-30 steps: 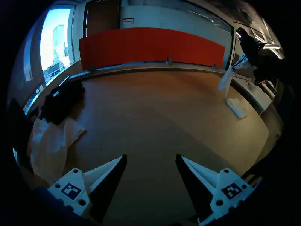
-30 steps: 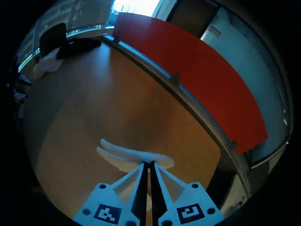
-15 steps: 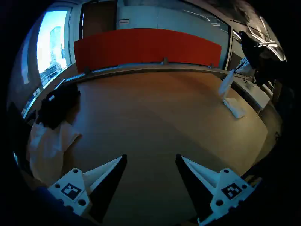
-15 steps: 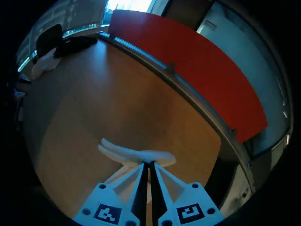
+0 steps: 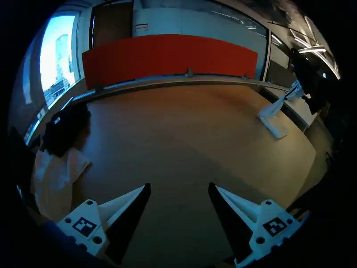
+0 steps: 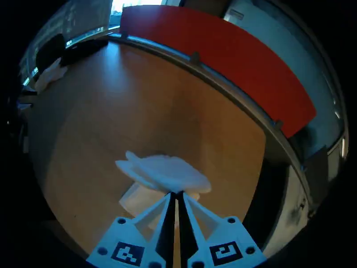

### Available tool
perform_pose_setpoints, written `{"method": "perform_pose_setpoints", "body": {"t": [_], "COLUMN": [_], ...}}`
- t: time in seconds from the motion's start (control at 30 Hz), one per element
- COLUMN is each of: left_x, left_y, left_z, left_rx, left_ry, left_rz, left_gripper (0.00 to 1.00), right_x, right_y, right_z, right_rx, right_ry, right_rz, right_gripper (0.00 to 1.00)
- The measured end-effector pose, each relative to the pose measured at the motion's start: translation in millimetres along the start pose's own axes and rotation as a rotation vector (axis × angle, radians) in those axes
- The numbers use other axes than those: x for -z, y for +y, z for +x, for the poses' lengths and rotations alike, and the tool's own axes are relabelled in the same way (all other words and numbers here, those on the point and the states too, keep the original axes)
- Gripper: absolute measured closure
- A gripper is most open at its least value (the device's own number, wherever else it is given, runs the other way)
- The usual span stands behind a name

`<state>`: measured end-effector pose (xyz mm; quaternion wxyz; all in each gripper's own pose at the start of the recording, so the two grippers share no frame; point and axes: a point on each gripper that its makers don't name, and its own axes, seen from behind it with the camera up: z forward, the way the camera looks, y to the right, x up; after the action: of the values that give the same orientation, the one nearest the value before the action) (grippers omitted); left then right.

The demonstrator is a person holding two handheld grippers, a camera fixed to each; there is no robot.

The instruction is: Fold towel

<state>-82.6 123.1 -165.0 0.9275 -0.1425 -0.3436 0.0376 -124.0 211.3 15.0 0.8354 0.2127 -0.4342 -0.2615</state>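
Carried lower and further across than a second ago: the raised edge of the towel (image 6: pixel 165 172), pinched between the closed fingers of the right tool (image 6: pixel 177 196), with the lower layer flat on the desk (image 6: pixel 111 111) close to one edge. Spread apart, holding nothing, well away: the left tool (image 5: pixel 178 190). Could land crooked or slide off the edge if released early with nothing pinning the bottom layer

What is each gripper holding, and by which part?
Right gripper pinches the towel by the edge of its raised layer. Left gripper is open, holding nothing.
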Motion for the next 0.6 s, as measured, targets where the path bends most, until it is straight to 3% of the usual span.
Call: {"method": "perform_pose_setpoints", "body": {"t": [0.2, 0.6], "left_x": [3.2, 7.1], "left_y": [0.3, -1.0], "left_z": [-5.7, -7.8], "left_rx": [-0.006, -0.012], "left_ry": [-0.010, -0.011], "left_rz": [0.003, 0.011], "left_gripper": [0.04, 0.04], "right_x": [-4.9, -7.4], "right_y": [0.6, 13.7], "right_z": [-33.0, -52.3], "right_rx": [-0.043, -0.041], "right_ry": [-0.039, -0.088], "right_rz": [-0.018, -0.066], "right_gripper": [0.96, 0.96]}}
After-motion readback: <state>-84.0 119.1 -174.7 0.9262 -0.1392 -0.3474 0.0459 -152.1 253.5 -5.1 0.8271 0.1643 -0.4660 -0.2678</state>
